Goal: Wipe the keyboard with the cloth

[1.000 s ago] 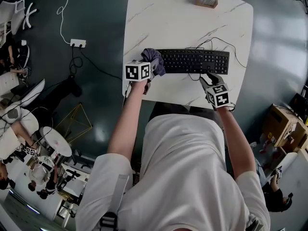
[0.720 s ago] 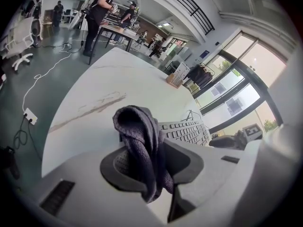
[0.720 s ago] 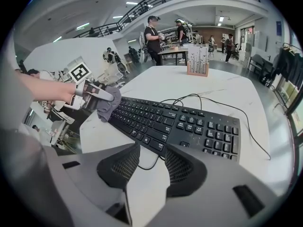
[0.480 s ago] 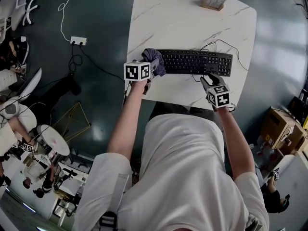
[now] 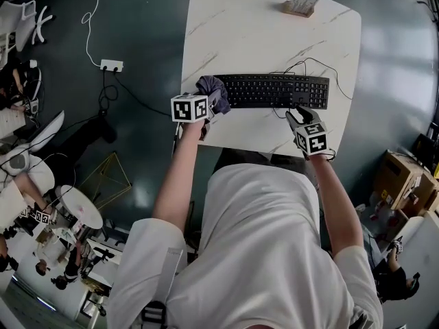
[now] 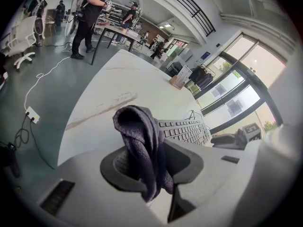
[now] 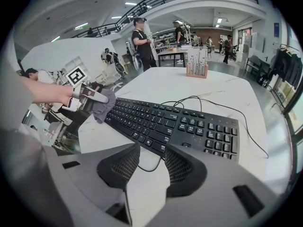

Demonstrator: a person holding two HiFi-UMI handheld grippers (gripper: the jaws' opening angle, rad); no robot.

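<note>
A black keyboard [image 5: 278,90] lies across the near half of the white marble table [image 5: 240,26]. A dark grey cloth [image 5: 214,91] is bunched at the keyboard's left end, with my left gripper [image 5: 208,102] shut on it. In the left gripper view the cloth [image 6: 142,141] stands up out of the closed jaws, with the keyboard [image 6: 187,131] just beyond to the right. My right gripper [image 5: 300,115] hovers at the keyboard's near right edge. In the right gripper view it [image 7: 152,162] is open and holds nothing, above the keyboard [image 7: 175,122] and its cable.
A small wooden holder [image 5: 298,3] stands at the table's far right. The keyboard's cable [image 5: 312,64] loops behind it. Both grippers are close to the table's near edge. A power strip [image 5: 110,65] lies on the floor to the left, and cardboard boxes [image 5: 405,184] are on the right.
My left gripper with the cloth has shifted slightly left and nearer at the keyboard's left end. The right gripper has barely moved.
</note>
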